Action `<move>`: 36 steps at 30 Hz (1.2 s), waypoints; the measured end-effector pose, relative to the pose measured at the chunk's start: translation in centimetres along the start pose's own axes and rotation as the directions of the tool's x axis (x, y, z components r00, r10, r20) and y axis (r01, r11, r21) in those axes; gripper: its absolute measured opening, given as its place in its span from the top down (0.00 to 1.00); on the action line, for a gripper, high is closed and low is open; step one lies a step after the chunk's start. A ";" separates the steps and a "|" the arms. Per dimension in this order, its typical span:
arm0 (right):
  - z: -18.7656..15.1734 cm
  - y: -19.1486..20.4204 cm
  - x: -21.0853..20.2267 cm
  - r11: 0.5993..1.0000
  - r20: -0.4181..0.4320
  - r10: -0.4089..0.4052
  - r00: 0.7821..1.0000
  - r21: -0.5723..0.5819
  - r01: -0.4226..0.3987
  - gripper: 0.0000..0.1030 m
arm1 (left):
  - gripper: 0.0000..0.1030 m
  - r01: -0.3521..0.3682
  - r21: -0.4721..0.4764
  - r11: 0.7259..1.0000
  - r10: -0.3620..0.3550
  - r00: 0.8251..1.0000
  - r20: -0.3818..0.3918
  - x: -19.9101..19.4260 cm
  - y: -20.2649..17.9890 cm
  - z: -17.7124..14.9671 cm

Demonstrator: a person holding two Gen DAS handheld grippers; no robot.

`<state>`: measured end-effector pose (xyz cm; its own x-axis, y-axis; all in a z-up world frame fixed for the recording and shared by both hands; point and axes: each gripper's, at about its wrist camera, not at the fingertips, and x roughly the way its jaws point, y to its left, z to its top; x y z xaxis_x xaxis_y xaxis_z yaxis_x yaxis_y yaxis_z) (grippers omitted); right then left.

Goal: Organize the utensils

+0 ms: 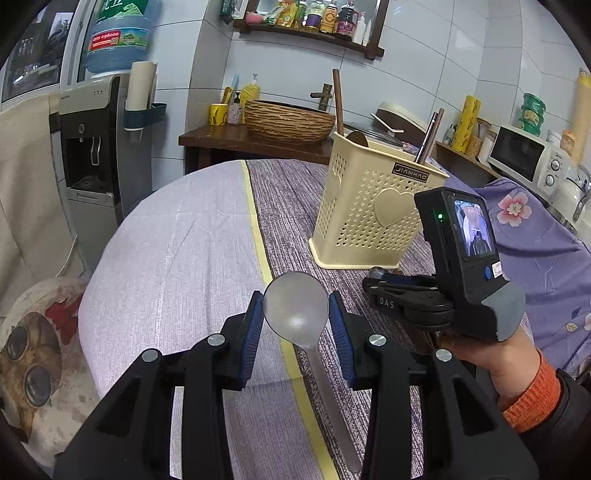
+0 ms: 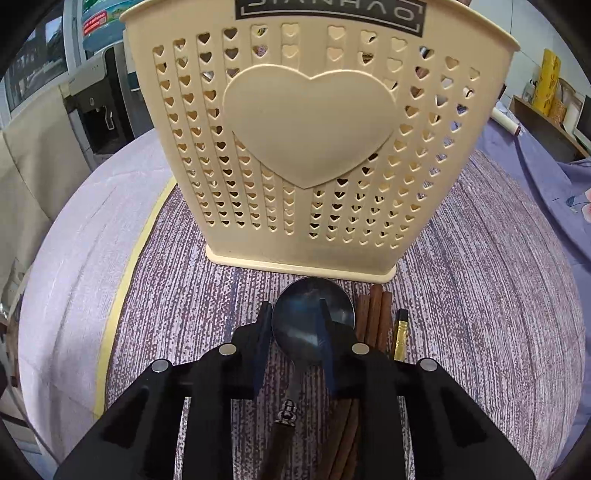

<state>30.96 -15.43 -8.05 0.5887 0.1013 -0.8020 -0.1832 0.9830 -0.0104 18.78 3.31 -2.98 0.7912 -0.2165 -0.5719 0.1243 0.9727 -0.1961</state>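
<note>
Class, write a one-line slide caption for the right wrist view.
Right gripper open around a dark metal spoon lying before the cream heart-patterned utensil holder, brown chopsticks alongside.

A water dispenser [image 1: 98,147] is standing at the left of the frame, carrying a blue water bottle [image 1: 118,35] at the upper left. A woven basket [image 1: 290,120] is sitting on a dark wooden side table [image 1: 221,138] in the upper middle, with a yellow cup [image 1: 218,113] just beside it. Bottles are lining a wall shelf [image 1: 310,33] at the top. A white microwave [image 1: 528,157] is resting at the right edge. A cushion printed with a sunglasses-wearing animal [image 1: 33,362] is lying at the lower left.
</note>
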 end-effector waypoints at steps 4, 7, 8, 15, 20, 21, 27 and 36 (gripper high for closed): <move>0.0 -0.4 -0.9 0.998 0.011 0.061 0.998 -0.004 -0.061 0.88 | 0.64 0.009 -0.001 1.000 -0.009 1.000 -0.008 0.5 -0.2 0.0; -0.2 -0.7 -1.5 0.996 0.021 0.086 0.996 -0.012 -0.085 0.84 | 0.64 0.013 0.001 1.000 -0.013 1.000 -0.008 0.5 -0.4 0.0; -0.2 -0.9 -1.7 0.997 0.028 0.083 0.996 -0.006 -0.083 0.76 | 0.64 0.014 0.002 1.000 -0.014 1.000 -0.008 0.5 -0.5 0.0; 0.0 -2.2 -2.2 0.997 0.047 0.069 0.996 0.019 -0.070 0.43 | 0.64 0.016 0.000 1.000 -0.016 1.000 -0.011 0.6 -0.5 0.1; -0.1 -1.6 -0.4 0.999 0.012 0.042 0.999 -0.002 -0.042 0.43 | 0.64 0.017 0.009 1.000 -0.017 1.000 -0.014 0.7 -0.8 0.2; 0.0 -1.1 -0.3 0.999 0.011 0.035 0.999 -0.013 -0.035 0.45 | 0.64 0.016 0.010 1.000 -0.016 1.000 -0.015 0.7 -0.8 0.2; -0.1 0.3 0.1 0.998 -0.003 0.021 1.000 -0.059 -0.021 0.55 | 0.64 0.018 0.013 1.000 -0.017 1.000 -0.024 1.1 -1.0 0.2; -1.0 -2.4 -4.4 0.989 0.100 0.144 0.984 0.016 -0.146 0.56 | 0.64 0.023 0.021 1.000 -0.022 1.000 -0.020 1.0 -1.5 0.2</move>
<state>28.01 -18.34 -5.15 0.6321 0.2567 -0.7311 -0.2549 0.9599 0.1167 19.55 1.68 -3.10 0.7760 -0.2398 -0.5833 0.1548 0.9690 -0.1924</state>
